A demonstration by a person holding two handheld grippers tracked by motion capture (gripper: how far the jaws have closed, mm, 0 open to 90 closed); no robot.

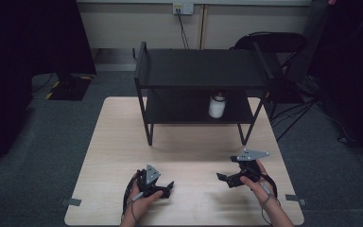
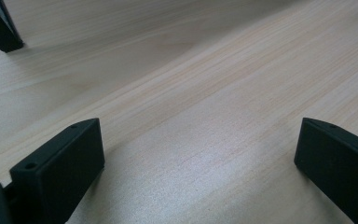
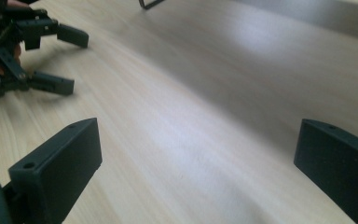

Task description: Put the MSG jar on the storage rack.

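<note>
Partly shadowed under the top board of the black metal two-tier shelf (image 1: 194,71), the small white jar with a dark lid (image 1: 217,106) stands upright on the lower tier, centre of the high view, its label unreadable. Near the bottom edge, the left gripper (image 1: 169,187) and right gripper (image 1: 223,178) rest on the pale wooden table (image 1: 123,142), jaws spread, holding nothing.

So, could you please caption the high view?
Two open handheld grippers rest on a pale wooden table before a black two-tier shelf.

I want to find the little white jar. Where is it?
In the high view, the small white jar stands on the black metal shelf's lower level, right of middle, beyond both grippers.
</note>
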